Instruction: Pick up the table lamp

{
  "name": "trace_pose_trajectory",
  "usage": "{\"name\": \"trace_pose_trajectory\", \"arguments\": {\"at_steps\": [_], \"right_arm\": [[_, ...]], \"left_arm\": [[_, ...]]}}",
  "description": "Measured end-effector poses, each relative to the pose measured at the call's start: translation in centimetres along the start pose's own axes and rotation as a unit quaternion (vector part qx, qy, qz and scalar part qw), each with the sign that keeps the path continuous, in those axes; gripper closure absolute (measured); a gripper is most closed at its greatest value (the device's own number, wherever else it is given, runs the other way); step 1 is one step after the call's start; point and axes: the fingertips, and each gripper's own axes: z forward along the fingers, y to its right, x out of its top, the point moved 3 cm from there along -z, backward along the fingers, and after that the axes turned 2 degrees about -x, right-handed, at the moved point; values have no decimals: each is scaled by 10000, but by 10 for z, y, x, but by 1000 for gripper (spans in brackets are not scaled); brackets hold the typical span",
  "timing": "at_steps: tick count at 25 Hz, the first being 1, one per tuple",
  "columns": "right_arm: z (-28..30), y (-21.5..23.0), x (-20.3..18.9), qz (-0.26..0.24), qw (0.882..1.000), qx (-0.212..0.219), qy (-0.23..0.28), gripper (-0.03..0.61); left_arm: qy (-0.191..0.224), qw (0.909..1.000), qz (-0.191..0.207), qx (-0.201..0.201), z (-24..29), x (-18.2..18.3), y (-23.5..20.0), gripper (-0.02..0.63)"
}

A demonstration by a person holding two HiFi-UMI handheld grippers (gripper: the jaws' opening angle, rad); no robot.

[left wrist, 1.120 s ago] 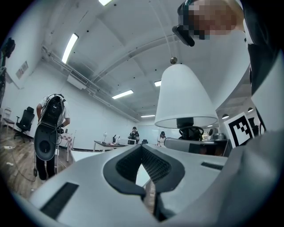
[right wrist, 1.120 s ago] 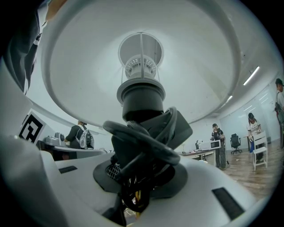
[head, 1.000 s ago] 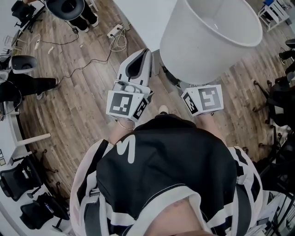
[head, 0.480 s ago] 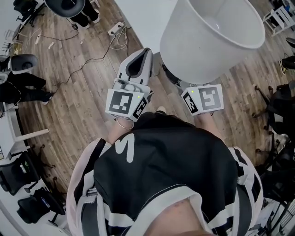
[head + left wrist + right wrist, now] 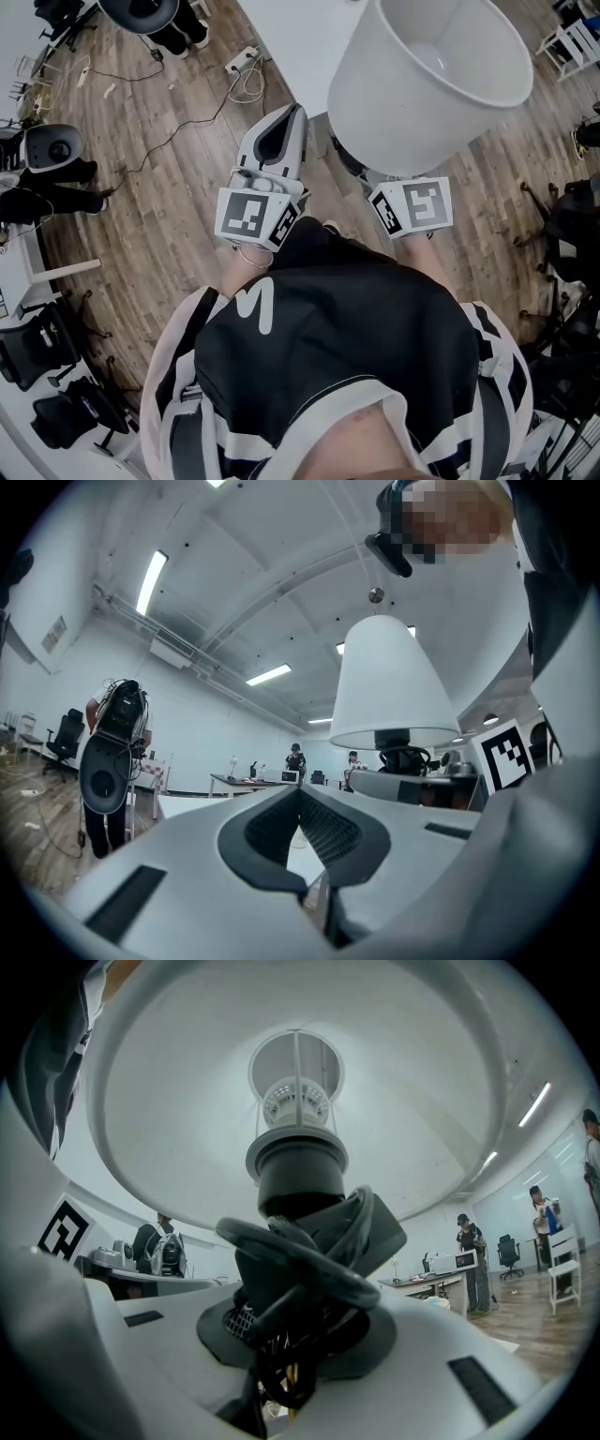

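The right gripper (image 5: pixel 300 1274) is clenched on the dark stem (image 5: pixel 298 1180) and coiled black cord (image 5: pixel 314 1265) of the white drum-shaded table lamp (image 5: pixel 422 84), whose shade hides those jaws from overhead, beside what seems a white table (image 5: pixel 291 37); just left, the left gripper (image 5: pixel 305 799) is pinched closed and empty over the brown plank floor (image 5: pixel 159 197).

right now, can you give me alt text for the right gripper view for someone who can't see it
The right gripper is closed on the dark stem of the table lamp, with a black cord looped round it. The white shade fills the picture overhead, seen from below; a person stands at a desk behind.
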Motion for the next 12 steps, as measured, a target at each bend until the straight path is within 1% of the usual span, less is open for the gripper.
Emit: {"name": "trace_pose_trajectory", "arguments": {"at_steps": [6,12], "right_arm": [[6,-1,-4,38,10000,71,-31,469],[20,-1,-6,17,9999,139,-59,469]], "left_arm": [[-30,9998,-65,204,-7,-4,-9,609],[19,9996,-106,261,-2,-4,-23,609]]}}
